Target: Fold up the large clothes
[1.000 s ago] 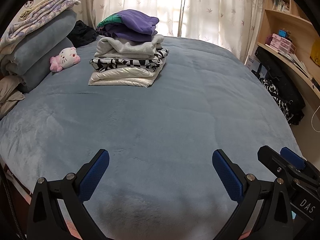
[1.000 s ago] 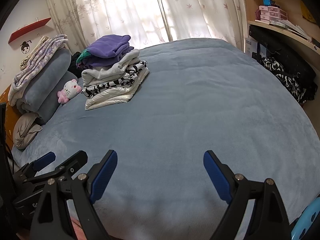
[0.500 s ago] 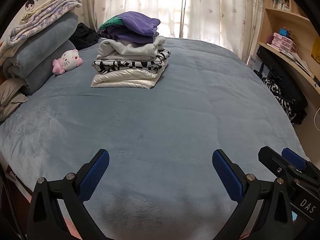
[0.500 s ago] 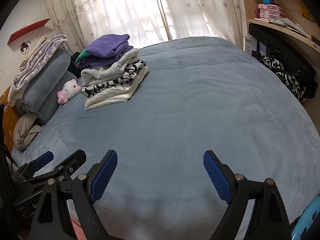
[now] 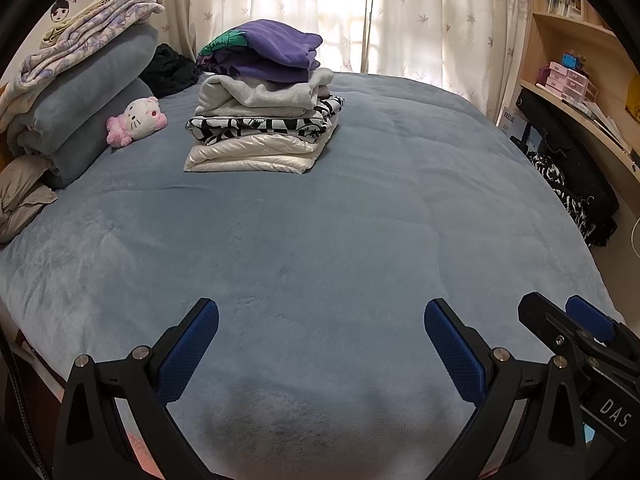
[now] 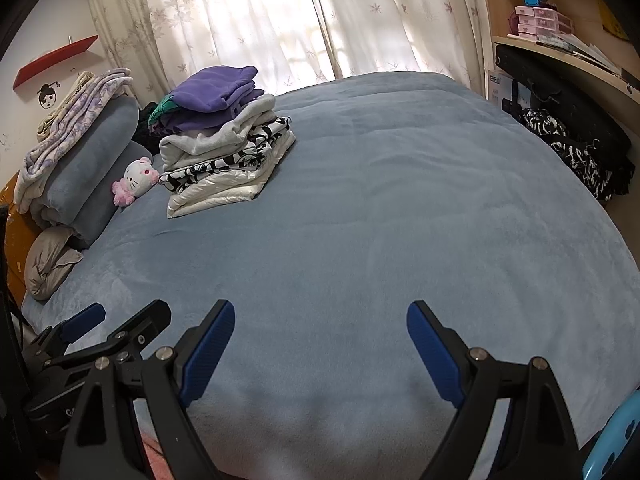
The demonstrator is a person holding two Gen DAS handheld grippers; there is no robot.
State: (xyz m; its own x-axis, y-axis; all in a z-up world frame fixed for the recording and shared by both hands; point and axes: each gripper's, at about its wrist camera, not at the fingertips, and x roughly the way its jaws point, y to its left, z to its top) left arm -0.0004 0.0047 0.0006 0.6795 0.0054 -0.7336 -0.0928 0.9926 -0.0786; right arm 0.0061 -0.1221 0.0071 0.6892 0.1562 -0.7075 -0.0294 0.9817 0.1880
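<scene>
A stack of folded clothes (image 5: 262,120) (image 6: 224,148) sits on the far left of a blue-grey bed (image 5: 320,240) (image 6: 380,220): purple on top, then grey, a black-and-white print, and white at the bottom. My left gripper (image 5: 320,332) hovers open over the bed's near edge, nothing between its blue pads. Beside it my right gripper (image 6: 320,332) also stands open and empty. Each gripper shows in the other's view, the right gripper (image 5: 576,332) at the lower right and the left gripper (image 6: 116,328) at the lower left. Both are far from the stack.
Rolled blue blankets (image 5: 84,92) topped by a floral cover, a pink-and-white plush cat (image 5: 138,118) and a beige pillow (image 5: 22,196) line the left side. Black and patterned garments (image 5: 572,184) hang by wooden shelves on the right. Curtains (image 6: 300,20) cover the far window.
The left wrist view has shifted slightly, the stack drifting a little right and down. Both grippers stay open and in place.
</scene>
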